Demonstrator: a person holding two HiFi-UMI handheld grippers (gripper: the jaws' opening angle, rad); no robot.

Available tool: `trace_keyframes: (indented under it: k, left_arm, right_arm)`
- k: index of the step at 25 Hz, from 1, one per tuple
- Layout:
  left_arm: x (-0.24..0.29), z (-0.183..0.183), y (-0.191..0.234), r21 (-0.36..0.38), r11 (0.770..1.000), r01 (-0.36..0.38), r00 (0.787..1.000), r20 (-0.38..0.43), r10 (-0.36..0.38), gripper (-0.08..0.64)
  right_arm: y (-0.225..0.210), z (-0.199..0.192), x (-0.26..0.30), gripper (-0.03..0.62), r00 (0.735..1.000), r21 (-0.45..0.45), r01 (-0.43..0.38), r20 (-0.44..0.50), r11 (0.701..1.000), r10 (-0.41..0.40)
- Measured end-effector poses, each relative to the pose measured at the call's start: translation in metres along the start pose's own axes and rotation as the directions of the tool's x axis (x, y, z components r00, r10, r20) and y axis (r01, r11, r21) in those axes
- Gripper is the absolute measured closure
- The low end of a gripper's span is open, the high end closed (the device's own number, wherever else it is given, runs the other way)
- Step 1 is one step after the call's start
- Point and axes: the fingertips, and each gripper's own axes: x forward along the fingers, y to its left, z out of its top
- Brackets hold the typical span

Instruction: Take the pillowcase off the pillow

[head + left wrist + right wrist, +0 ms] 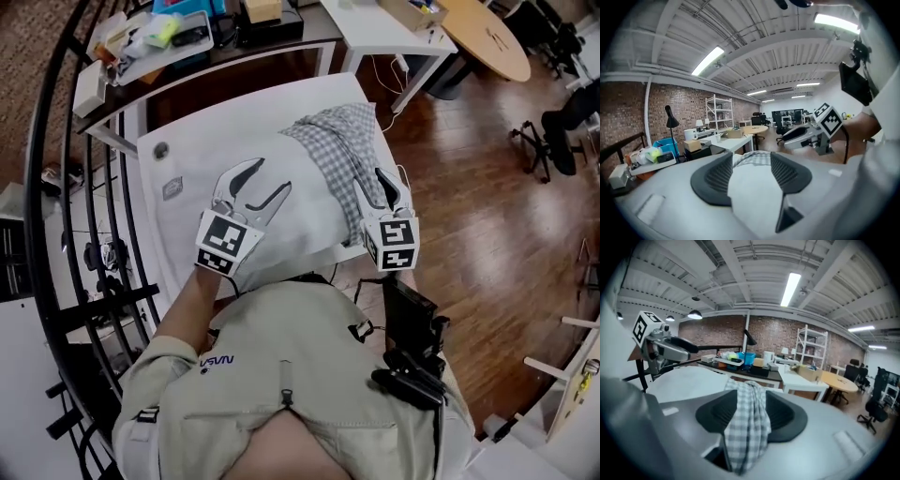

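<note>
Where it shows beside the pillow, the surface (173, 225) is white and flat, with the person standing at its near edge.

Pillow (300, 202): white, plump, lying on the surface directly in front of the person. Most of it is bare, including the whole left and middle part.

Pillowcase (352, 150): grey-and-white checked cloth, bunched and creased. It is gathered at the pillow's far right corner and runs as a narrow rumpled band down the pillow's right edge toward the person. It covers only that side, so it is largely off but still on the pillow.

Left gripper (275, 174): held over the bare near-left part of the pillow, jaws spread wide. Its own view shows only the white pillow beyond the gap, and the pads press on nothing.

Right gripper (373, 187): at the pillow's near right edge, jaws likewise well apart. A hanging fold of the checked cloth lies in the gap between the pads, slack and unclamped.
</note>
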Motion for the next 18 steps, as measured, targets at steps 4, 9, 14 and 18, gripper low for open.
trace_keyframes:
  k: [4,9,14,18]
  left_arm:
    - [0.047,-0.019,0.034,0.024,0.999,-0.038,0.993,-0.112,0.04,0.311]
    - [0.089,-0.07,0.055,-0.014,1.0,-0.021,0.951,-0.309,0.016,0.287]
    - [0.097,-0.131,0.02,-0.075,0.997,0.028,0.894,-0.444,-0.059,0.352]
    - [0.093,-0.142,0.002,0.017,1.0,-0.019,0.906,-0.423,0.025,0.471]
  right_arm:
    - [0.002,0.03,0.051,0.4,0.994,-0.077,-0.109,0.006,0.991,0.11]
    - [0.007,0.044,0.117,0.4,0.971,-0.098,-0.229,-0.09,0.969,0.22]
    - [0.025,0.037,0.174,0.357,0.928,-0.138,-0.32,-0.243,0.937,0.281]
    - [0.055,-0.008,0.196,0.313,0.858,-0.259,-0.407,-0.437,0.876,0.269]
